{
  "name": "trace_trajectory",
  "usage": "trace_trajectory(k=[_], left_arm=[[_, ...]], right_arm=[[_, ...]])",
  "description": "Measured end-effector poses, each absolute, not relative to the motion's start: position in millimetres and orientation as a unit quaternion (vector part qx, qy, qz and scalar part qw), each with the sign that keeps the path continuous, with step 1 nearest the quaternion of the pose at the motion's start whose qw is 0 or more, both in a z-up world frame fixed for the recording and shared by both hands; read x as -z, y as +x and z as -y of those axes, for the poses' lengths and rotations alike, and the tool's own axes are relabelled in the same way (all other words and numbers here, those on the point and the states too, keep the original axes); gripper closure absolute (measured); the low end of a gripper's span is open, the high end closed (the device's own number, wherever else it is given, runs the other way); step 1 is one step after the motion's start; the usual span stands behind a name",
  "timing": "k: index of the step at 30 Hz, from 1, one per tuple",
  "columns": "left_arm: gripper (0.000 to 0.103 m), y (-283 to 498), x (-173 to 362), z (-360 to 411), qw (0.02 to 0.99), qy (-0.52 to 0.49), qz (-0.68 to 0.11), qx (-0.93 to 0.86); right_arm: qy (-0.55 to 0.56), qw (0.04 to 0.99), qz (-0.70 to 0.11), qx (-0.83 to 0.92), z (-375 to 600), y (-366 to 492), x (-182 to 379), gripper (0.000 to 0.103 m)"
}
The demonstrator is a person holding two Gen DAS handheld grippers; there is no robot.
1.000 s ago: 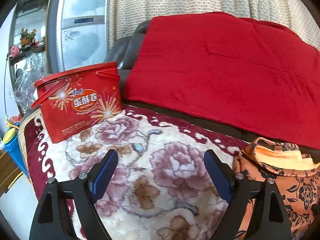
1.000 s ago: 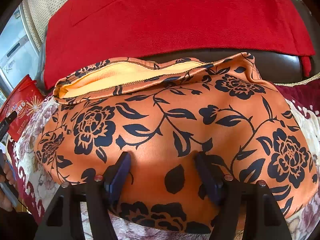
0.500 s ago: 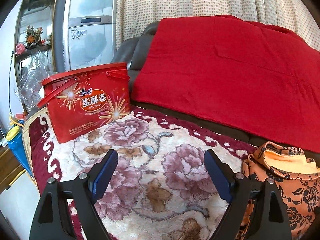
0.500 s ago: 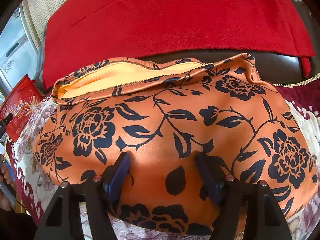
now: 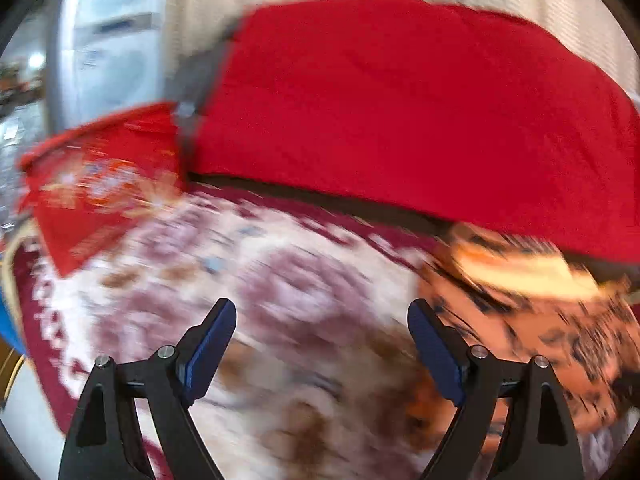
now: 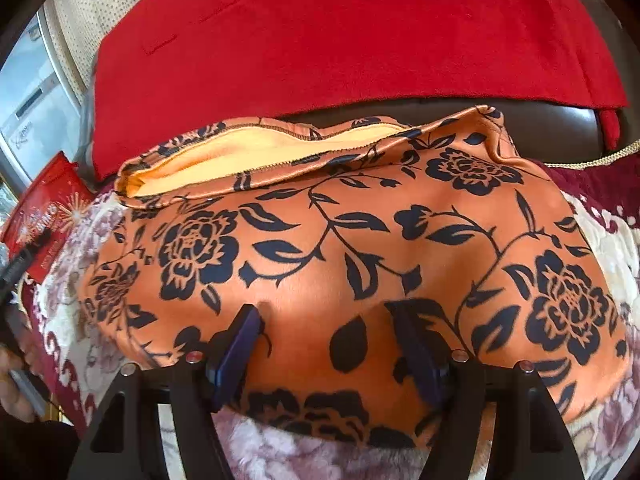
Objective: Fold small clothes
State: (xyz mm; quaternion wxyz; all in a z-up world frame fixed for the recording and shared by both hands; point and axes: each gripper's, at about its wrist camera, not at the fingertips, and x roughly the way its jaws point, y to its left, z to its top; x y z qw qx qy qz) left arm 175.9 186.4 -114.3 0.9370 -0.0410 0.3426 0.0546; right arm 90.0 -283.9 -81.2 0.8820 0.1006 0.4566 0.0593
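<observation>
An orange garment with black flowers point(image 6: 360, 240) lies on the floral blanket, its yellow-lined opening toward the sofa back. My right gripper point(image 6: 332, 340) is open, its two blue pads pressed down onto the near part of the garment, one on each side of a black leaf. In the blurred left wrist view the garment point(image 5: 540, 320) is at the right. My left gripper point(image 5: 320, 344) is open and empty above the blanket, its right finger close to the garment's left edge.
A floral plush blanket point(image 5: 280, 300) covers the sofa seat. A red cloth point(image 6: 340, 32) hangs over the sofa back. A red gift box point(image 5: 92, 192) stands at the left on the blanket. A fridge point(image 5: 112, 48) is behind it.
The left gripper is swinging right toward the garment, so its view is blurred. The right gripper stays pressed on the garment and has barely moved.
</observation>
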Motion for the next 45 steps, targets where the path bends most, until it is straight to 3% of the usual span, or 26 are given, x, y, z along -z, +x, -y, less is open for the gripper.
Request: trace_trajectory(k=[5,15,24,34,35,37,38,39,41,45], left_arm=[[0.014,179.4,137.7,-148.1,0.904,-0.055,-0.423,0.038],[0.014,160.9,168.4,-144.6,0.835,-0.197,-0.506,0.093],[0.014,167.2,186.8,-148.8,0.802,-0.279,-0.515,0.114],[0.015,190.4,190.6,-155.9,0.803,-0.361,-0.462,0.104],[0.016,190.6,188.1,-154.8,0.809,-0.361,-0.453,0.105],[0.039,192.6,182.8,-151.4,0.819,-0.351,-0.441,0.107],[0.042,195.9,179.7,-147.6,0.827,-0.335,-0.438,0.106],[0.042,198.6,179.4,-145.8,0.830,-0.329,-0.439,0.105],[0.042,205.7,185.2,-144.0,0.822,-0.337,-0.447,0.104],[0.037,216.2,196.1,-143.8,0.812,-0.350,-0.455,0.102]], right_arm=[[0.142,0.879,-0.449,-0.071,308.2,72.1,72.8,0.030],[0.456,0.784,-0.402,-0.125,401.5,23.2,91.2,0.030],[0.532,0.743,-0.403,-0.053,425.9,14.7,128.3,0.029],[0.599,0.741,-0.300,-0.035,438.0,38.7,145.6,0.028],[0.598,0.746,-0.292,-0.032,437.3,42.1,145.5,0.028],[0.588,0.758,-0.280,-0.028,433.6,48.4,140.7,0.029],[0.582,0.764,-0.277,-0.027,432.5,50.6,138.8,0.034],[0.572,0.772,-0.275,-0.022,431.3,53.1,136.7,0.052],[0.549,0.782,-0.294,0.000,430.6,61.7,138.5,0.070],[0.550,0.777,-0.306,0.013,430.6,70.2,146.5,0.070]])
